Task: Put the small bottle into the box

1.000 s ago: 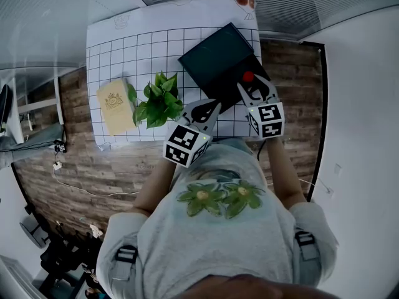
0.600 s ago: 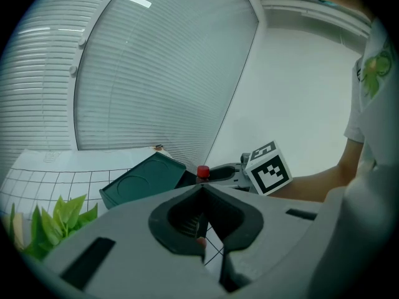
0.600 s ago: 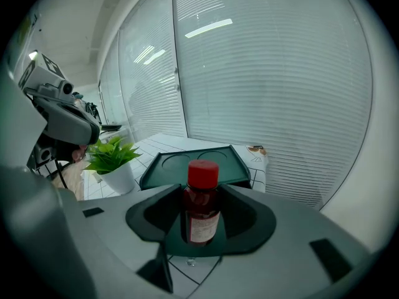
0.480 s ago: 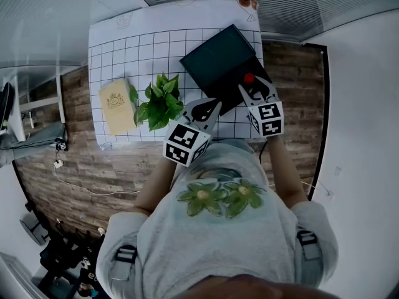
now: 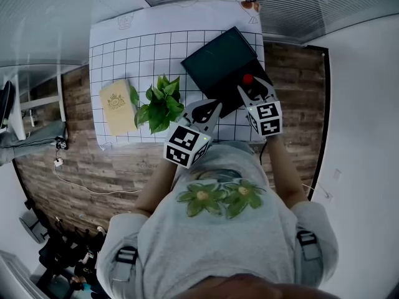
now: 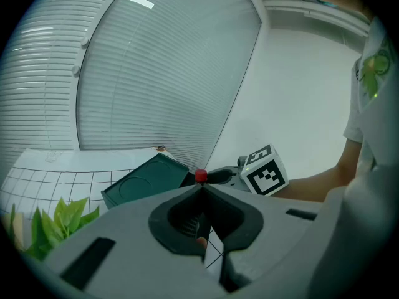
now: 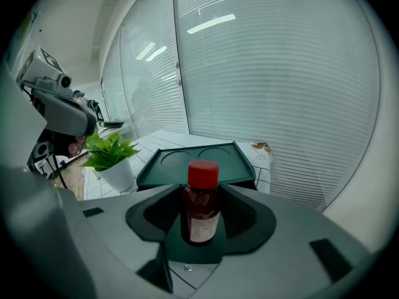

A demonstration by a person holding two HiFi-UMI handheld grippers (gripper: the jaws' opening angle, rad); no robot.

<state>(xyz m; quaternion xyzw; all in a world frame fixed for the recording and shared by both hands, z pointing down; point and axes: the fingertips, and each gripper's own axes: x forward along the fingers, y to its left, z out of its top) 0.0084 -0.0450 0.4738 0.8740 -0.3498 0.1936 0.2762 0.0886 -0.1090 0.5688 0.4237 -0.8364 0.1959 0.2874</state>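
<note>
A small brown bottle [image 7: 201,213] with a red cap [image 5: 247,78] stands upright between the jaws of my right gripper [image 7: 200,195], which is shut on it. The bottle hangs at the near right corner of the dark green box [image 5: 221,58], whose flat top [image 7: 199,162] has two round recesses. My left gripper [image 5: 206,111] is shut with nothing in it, its tips meeting [image 6: 202,187] just short of the box [image 6: 144,182]. From there the right gripper's marker cube [image 6: 265,170] and the red cap [image 6: 201,176] show ahead.
A white gridded mat [image 5: 124,55] covers the table's far part, with wood planks [image 5: 293,73] to its right. A small potted plant [image 5: 159,101] stands left of the box, and a yellow carton [image 5: 118,108] lies further left. White blinds [image 7: 274,73] rise behind the table.
</note>
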